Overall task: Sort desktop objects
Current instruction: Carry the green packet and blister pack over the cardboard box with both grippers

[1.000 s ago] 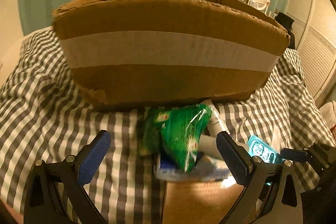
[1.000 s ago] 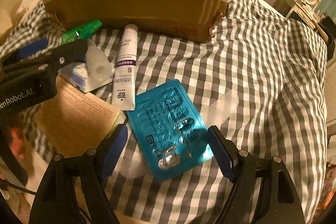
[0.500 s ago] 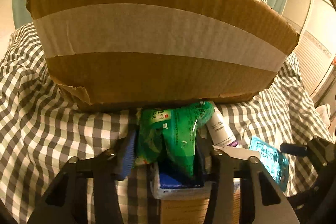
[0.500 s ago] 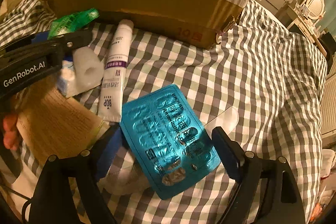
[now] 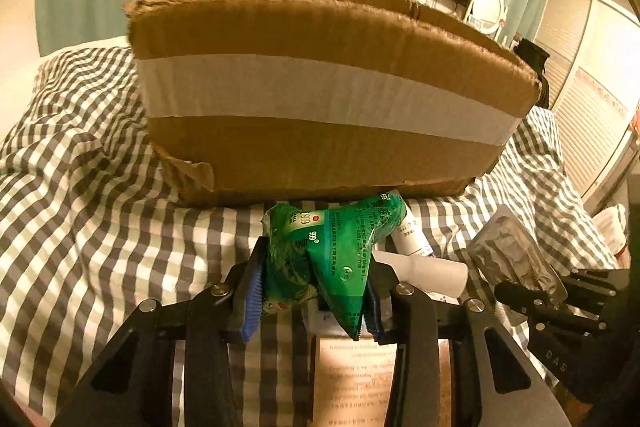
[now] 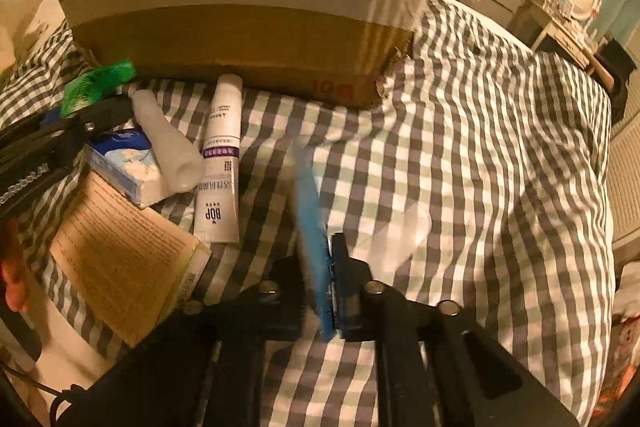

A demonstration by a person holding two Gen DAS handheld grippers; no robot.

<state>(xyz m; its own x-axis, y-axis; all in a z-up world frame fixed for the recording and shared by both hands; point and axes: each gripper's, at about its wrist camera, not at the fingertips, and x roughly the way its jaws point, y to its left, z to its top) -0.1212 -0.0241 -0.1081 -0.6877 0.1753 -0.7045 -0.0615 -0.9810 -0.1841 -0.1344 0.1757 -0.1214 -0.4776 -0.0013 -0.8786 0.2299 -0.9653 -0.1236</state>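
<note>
Now left tool [image 5: 312, 291] just closed, clamping green sachet [image 5: 332, 251]; right tool [image 6: 320, 291] pinching blue blister pack [image 6: 310, 227] edge-on.

Cardboard box [image 5: 320, 99] wall close ahead

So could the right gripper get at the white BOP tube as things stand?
Probably not yet: the right gripper is shut on the blue blister pack. The white BOP tube itself lies uncovered on the checked cloth.
</note>
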